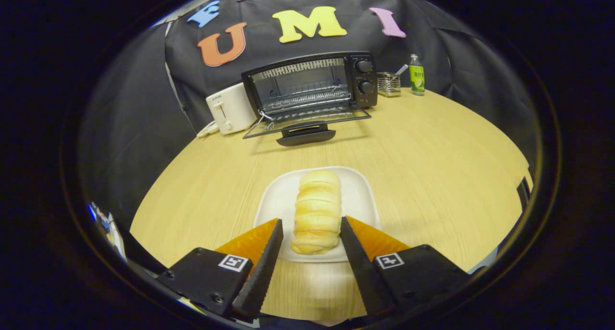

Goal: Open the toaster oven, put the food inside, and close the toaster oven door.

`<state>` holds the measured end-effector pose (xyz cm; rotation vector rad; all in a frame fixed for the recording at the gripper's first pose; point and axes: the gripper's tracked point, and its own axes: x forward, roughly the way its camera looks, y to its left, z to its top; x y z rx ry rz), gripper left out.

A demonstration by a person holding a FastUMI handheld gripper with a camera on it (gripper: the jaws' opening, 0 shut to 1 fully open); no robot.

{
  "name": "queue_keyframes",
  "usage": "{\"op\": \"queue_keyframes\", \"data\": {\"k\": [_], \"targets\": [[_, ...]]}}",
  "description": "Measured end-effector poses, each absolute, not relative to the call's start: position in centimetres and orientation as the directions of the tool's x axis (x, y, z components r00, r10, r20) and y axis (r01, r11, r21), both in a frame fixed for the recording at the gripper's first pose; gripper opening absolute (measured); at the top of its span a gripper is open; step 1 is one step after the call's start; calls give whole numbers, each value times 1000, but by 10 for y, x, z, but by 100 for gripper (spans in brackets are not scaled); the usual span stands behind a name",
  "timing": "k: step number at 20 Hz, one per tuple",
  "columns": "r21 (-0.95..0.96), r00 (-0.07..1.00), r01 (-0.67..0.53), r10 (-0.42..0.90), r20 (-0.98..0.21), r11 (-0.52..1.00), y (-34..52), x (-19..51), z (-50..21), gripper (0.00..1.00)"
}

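Both fingers of my gripper [311, 224] flank the bread roll [317, 211], spread, not yet pinching, its length running straight ahead toward the open toaster oven [310, 87].

Staged kitchen booth: cloth wall [144, 104] behind a bench [432, 166] carrying oven [307, 87], toaster [231, 108] and bottle [416, 75].

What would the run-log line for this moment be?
oven door: open | bread roll: on plate | gripper: open, straddling roll
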<state>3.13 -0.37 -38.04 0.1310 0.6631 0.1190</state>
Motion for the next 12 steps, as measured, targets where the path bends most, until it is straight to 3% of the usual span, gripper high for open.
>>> {"op": "queue_keyframes", "data": {"k": [3,12], "targets": [[157,790,-64,146,-596,986,-6,31,-381,67],[119,837,-103,151,-526,988,-7,32,-360,53]]}}
